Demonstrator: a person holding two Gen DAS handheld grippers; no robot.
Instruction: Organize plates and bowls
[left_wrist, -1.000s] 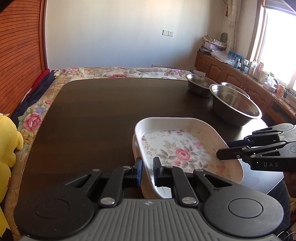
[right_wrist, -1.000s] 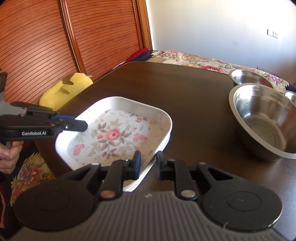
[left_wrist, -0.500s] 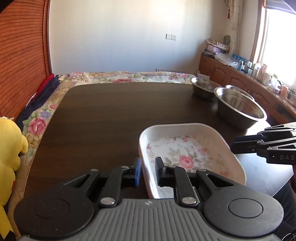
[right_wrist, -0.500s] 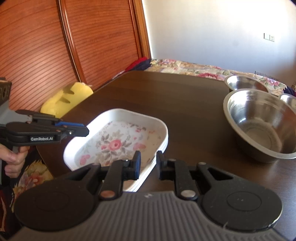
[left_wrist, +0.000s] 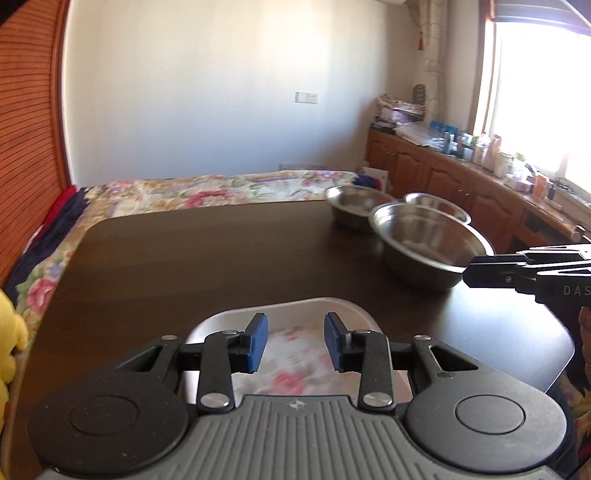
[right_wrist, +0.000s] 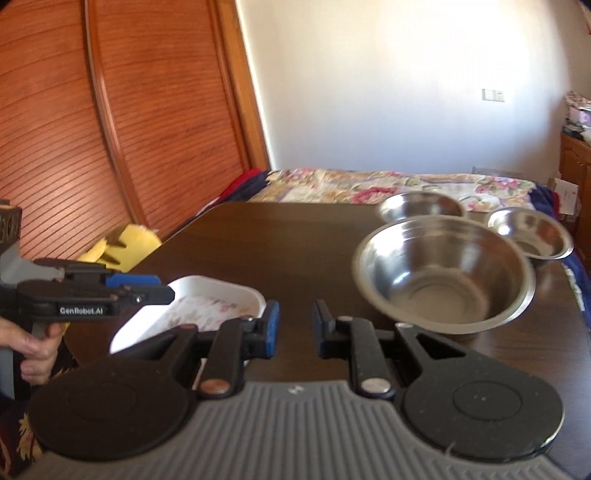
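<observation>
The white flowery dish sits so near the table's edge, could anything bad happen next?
Maybe. The white floral rectangular dish lies by the dark wooden table's near edge, so a bump from either open gripper could push it off. The right gripper is close to the large steel bowl and might knock it into the smaller bowls.

The counter (left_wrist: 207, 258) is a very dark brown, almost black, with a faint wood grain. The dish (right_wrist: 207, 295) on it is white round the rim, and its floor carries a print of pink roses and pale leaves. The three bowls, the big one (right_wrist: 443, 273) and the two smaller ones (right_wrist: 421, 208) (right_wrist: 532, 230), are bare silver metal. The left gripper (left_wrist: 295, 343) and right gripper (right_wrist: 295, 328) are black with blue pads on the fingers (left_wrist: 257, 343). The bedspread (left_wrist: 221, 188) is cream with red and pink flowers. The sliding doors (right_wrist: 110, 110) are reddish-brown with fine horizontal ribs. The soft toy (right_wrist: 122, 247) is bright yellow. The wall (left_wrist: 221, 92) is off-white.
</observation>
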